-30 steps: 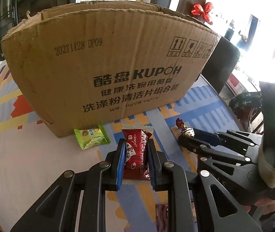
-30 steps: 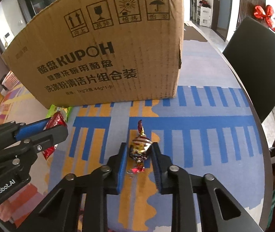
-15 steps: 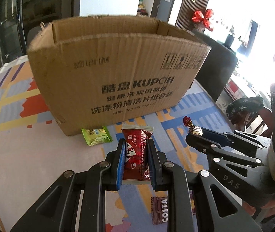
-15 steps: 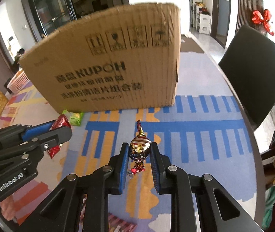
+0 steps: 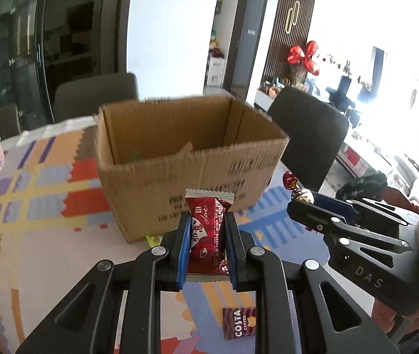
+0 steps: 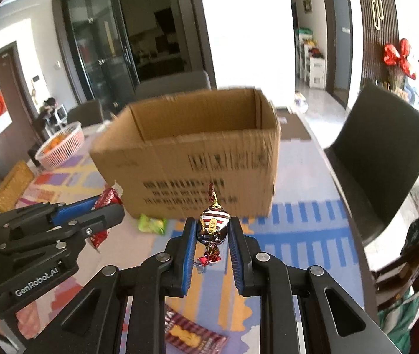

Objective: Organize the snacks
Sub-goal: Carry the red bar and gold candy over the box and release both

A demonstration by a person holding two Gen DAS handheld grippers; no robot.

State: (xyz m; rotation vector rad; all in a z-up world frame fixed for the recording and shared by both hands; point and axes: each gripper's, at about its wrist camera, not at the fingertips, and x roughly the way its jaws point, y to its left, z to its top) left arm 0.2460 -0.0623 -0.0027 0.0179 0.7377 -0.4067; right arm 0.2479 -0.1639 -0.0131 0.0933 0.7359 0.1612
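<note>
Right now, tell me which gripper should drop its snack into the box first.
Either; probably the left gripper. Its red packet lines up with the middle of the cardboard box, while the right gripper's candy lines up off-centre.

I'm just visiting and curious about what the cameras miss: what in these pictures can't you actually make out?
- Brown cardboard box floor: both views, hidden by its front wall.
- Black print on the box: both views, motion-blurred.
- Green snack packet: left view, mostly behind the left tongs.
- Striped brown packet: right view, partly under the right tongs.
</note>
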